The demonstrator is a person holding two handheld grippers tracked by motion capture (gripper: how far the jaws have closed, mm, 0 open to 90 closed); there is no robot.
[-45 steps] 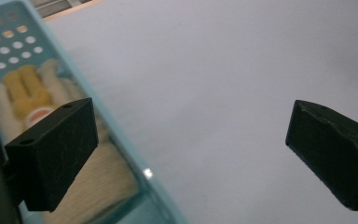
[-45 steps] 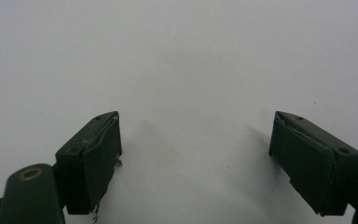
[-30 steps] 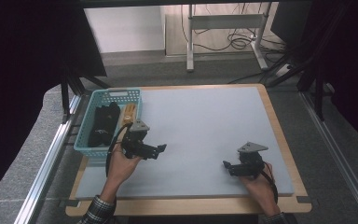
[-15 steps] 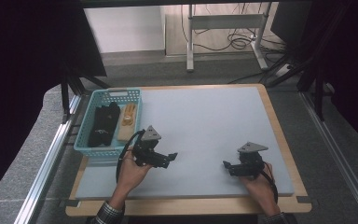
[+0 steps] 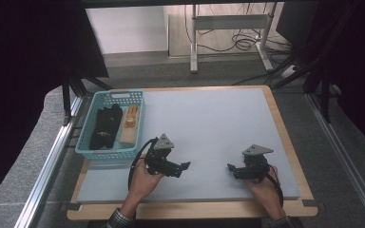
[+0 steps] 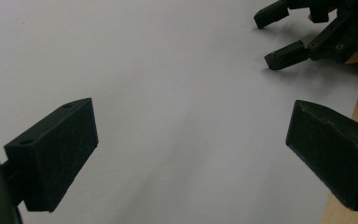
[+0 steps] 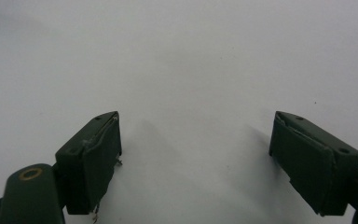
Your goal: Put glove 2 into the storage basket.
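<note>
The left tongs [image 5: 184, 166] are being carried away from the blue basket [image 5: 86, 142] toward the middle of the grey surface [image 5: 209, 123], jaws spread and empty. The right tongs [image 5: 231, 168] are being held low, also spread and empty. The dark items [image 5: 105, 126] are being left in the basket, suggesting nothing is being fetched yet.

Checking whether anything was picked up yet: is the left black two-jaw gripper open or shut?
Open. The left black two-jaw gripper has its jaws spread wide over the bare grey table mat, with nothing between them.
</note>
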